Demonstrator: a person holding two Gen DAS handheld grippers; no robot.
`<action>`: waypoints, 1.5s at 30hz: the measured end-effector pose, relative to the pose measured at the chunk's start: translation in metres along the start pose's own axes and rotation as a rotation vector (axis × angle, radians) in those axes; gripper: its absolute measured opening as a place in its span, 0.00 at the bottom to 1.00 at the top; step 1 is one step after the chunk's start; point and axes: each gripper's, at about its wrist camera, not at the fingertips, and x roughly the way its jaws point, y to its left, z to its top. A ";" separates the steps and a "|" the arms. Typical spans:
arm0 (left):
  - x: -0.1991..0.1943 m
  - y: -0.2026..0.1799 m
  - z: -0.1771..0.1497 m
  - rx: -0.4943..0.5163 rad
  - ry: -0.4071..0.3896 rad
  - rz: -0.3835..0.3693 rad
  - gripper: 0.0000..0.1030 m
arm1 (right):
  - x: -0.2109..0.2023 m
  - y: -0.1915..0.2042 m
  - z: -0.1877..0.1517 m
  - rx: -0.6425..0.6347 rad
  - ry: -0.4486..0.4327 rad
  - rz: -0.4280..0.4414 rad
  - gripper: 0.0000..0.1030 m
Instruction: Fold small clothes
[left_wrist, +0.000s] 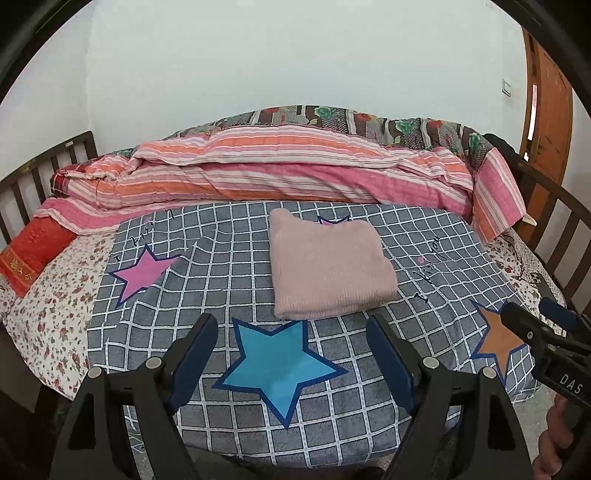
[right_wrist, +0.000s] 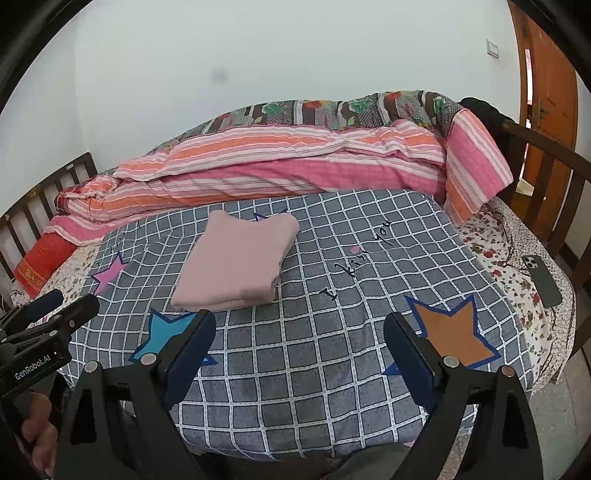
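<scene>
Clearly the folded pink sweater (left_wrist: 330, 267), mid-frame on the bed (left_wrist: 48, 314), is soft and light; pinch its lower edge. Both grippers, left (left_wrist: 291, 328) and right (right_wrist: 300, 326), gape empty.

Pink ribbed garment (left_wrist: 330, 267), folded into a neat rectangle, lying flat on grey checked star-print cover (left_wrist: 221, 266)

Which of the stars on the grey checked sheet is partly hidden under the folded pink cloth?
The small purple star at the far edge of the pink cloth. The pink star, blue star and orange star lie fully uncovered.
</scene>
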 end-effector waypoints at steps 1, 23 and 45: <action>-0.001 -0.001 0.000 0.001 -0.003 0.000 0.79 | -0.002 0.000 0.000 -0.003 -0.003 -0.001 0.88; -0.012 -0.002 -0.001 -0.013 -0.015 0.009 0.79 | -0.014 0.006 0.004 -0.026 -0.020 -0.016 0.88; -0.014 -0.002 -0.003 -0.019 -0.009 0.016 0.80 | -0.018 0.008 -0.001 -0.014 -0.016 -0.007 0.88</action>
